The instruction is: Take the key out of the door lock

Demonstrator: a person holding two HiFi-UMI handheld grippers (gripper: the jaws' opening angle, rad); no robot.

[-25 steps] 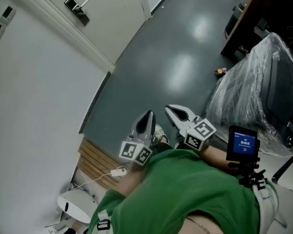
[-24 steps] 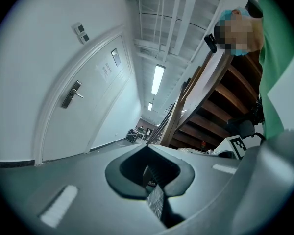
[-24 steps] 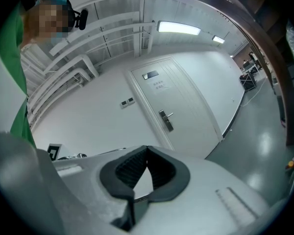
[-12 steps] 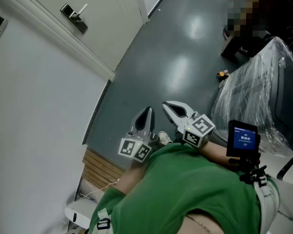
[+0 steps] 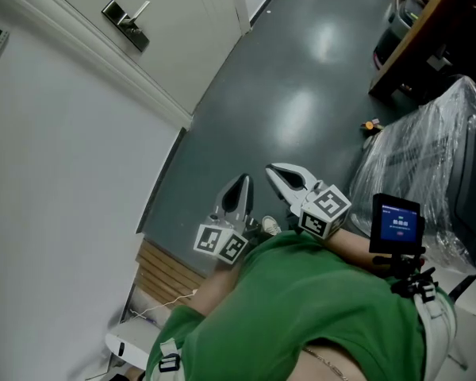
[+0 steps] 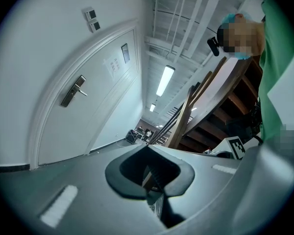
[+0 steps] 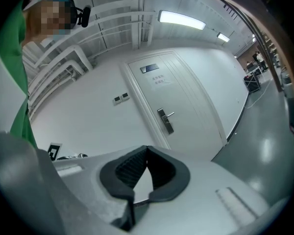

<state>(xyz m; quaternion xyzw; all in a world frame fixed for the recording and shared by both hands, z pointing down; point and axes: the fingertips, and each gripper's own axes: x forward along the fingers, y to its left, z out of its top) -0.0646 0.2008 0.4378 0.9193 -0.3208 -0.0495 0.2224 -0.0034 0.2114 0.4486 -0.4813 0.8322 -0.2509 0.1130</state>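
While the left gripper (image 5: 239,189) and right gripper (image 5: 284,176) hang low beside the green shirt (image 5: 301,308) | left fingers: together, nothing between | right fingers: together, nothing between | door lock (image 5: 127,25): on the white door (image 5: 182,30), well apart from both | key: too small to make out

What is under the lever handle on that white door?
Under the door handle the dark lock plate carries on downward. Nothing covers it, but its details are too small to make out.

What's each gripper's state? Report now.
Left gripper: closed, holding nothing.
Right gripper: closed, holding nothing.
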